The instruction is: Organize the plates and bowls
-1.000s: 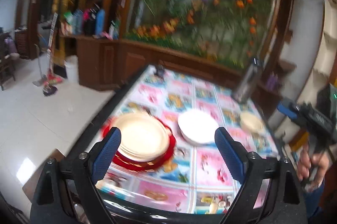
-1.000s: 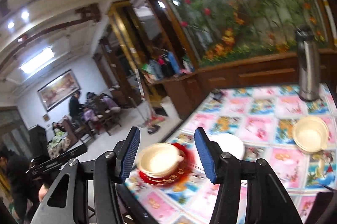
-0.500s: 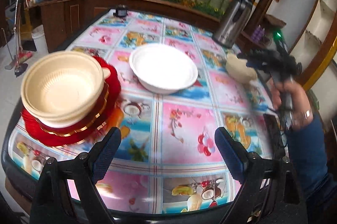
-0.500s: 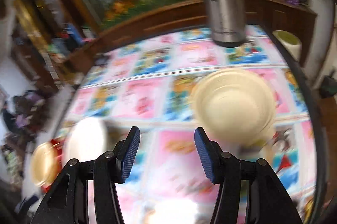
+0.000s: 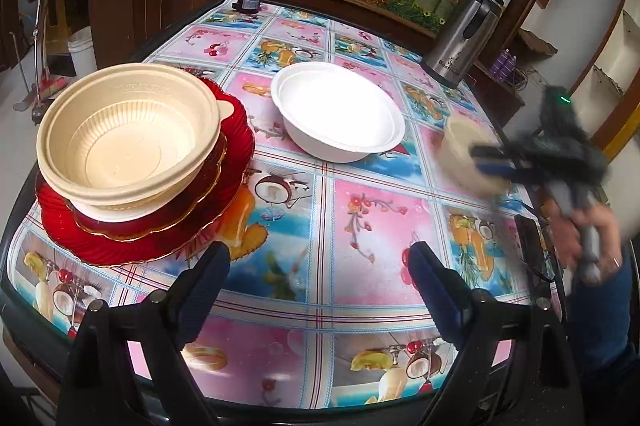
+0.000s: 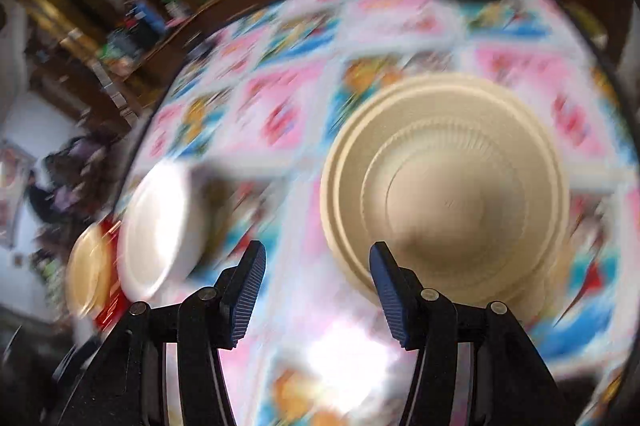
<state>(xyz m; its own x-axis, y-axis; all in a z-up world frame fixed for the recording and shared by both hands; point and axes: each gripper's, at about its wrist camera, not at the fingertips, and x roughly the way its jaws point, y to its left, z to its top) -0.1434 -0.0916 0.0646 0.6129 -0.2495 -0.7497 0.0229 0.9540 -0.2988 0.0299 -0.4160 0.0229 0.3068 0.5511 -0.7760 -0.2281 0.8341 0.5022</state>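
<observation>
Now closing on the small beige bowl (image 6: 448,193), lying just ahead and right of the right gripper (image 6: 316,282), jaws spread and empty; left gripper (image 5: 318,290) hovering wide apart, farther off, near the stacked beige bowl (image 5: 128,133).

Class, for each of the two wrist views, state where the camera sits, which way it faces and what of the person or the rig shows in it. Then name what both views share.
Left wrist: rides the left gripper at the table's near edge, faces across the fruit-print tablecloth toward the steel flask; shows its own open fingers, plus the right gripper and hand.
Right wrist: rides the right gripper, faces down at the beige bowl; shows only its own open fingers.
Shared: white bowl, beige bowl on red plates, flask, tablecloth.
</observation>
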